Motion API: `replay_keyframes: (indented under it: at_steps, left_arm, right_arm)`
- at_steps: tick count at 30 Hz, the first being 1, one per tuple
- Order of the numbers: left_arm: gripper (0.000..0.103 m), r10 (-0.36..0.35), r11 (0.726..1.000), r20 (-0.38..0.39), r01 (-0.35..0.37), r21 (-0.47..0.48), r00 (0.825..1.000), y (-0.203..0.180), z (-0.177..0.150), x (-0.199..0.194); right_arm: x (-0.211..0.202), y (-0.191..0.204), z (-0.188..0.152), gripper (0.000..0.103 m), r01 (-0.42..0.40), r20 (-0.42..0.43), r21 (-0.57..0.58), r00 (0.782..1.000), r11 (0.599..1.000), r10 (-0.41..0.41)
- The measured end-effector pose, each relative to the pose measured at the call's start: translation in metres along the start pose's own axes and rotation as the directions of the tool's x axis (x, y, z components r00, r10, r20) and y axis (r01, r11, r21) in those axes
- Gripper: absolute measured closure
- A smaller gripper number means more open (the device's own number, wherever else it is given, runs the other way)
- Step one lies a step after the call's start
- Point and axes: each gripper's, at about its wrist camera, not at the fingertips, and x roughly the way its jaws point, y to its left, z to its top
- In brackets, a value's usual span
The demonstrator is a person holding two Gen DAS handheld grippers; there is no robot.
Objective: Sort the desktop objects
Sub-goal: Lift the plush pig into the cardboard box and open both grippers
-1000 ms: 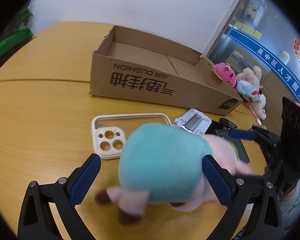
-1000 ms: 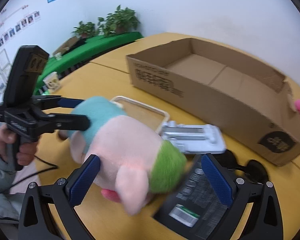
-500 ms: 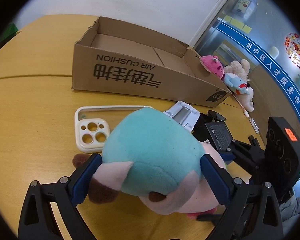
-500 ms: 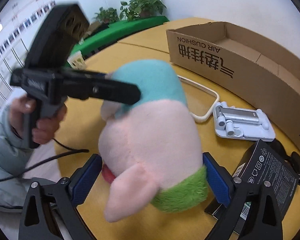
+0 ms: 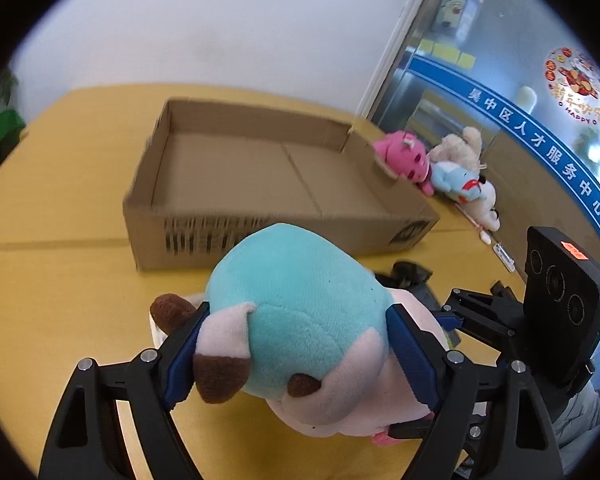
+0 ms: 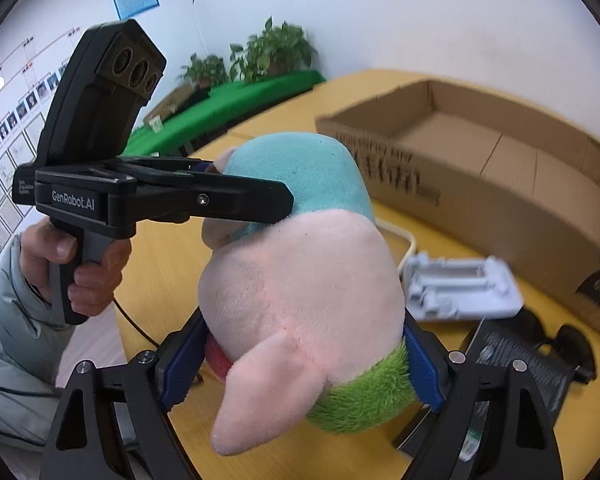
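1. The plush toy [image 5: 300, 312], teal at one end, pink in the middle and green at the other, is what we are sorting now; it sits between both pairs of jaws, just in front of the cardboard box [image 5: 260, 216].
2. Our left gripper [image 5: 296, 356] has its jaws closing on the teal end, and the blue pads already press into the fabric on both sides, so we count it as grasped.
3. Our right gripper [image 6: 300, 364] is closing as well, its pads squeezing the pink and green end; in that view the left gripper reaches in from the side, held in a hand [image 6: 80, 268].
4. The toy looks lifted off the yellow surface [image 5: 60, 280], though we cannot tell for sure, since its underside is hidden.
5. We judge the task as barely begun: the box floor shows nothing inside it.
6. Left on the surface are a white phone stand [image 6: 460, 284], a black packet [image 6: 516, 372], a black item behind it and a pale phone case [image 6: 404, 236] mostly hidden by the toy.
7. Beside the far end of the box lie a pink plush [image 5: 404, 160], a blue one and a cream one; we cannot tell whether they belong to the sorting.
8. What remains, as we see it, is carrying this toy over the near wall and then handling the rest.
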Motion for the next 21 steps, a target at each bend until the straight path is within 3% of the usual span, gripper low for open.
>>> replay_keyframes:
  at_steps: [6, 12, 17, 21]
  left_arm:
    - [0.018, 0.02, 0.991, 0.101, -0.033, 0.127, 0.995, -0.018, 0.073, -0.011]
    - [0.021, 0.042, 0.968, 0.208, -0.092, 0.234, 0.977, -0.021, 0.151, -0.019]
    - [0.021, 0.054, 0.951, 0.207, -0.113, 0.286, 0.977, -0.009, 0.2, -0.006]
    - [0.021, 0.045, 0.959, 0.186, -0.094, 0.268, 0.982, 0.017, 0.23, 0.014]
  right_arm:
    - [-0.026, -0.014, 0.05, 0.017, 0.035, 0.104, 0.012, 0.994, 0.999, -0.036]
    - [-0.042, -0.018, 0.109, 0.017, 0.077, 0.193, -0.002, 0.978, 0.997, -0.075]
    - [-0.038, -0.039, 0.158, 0.019, 0.07, 0.229, 0.048, 0.97, 0.996, -0.079]
    - [-0.03, -0.065, 0.189, 0.02, 0.046, 0.242, 0.105, 0.968, 0.993, -0.07]
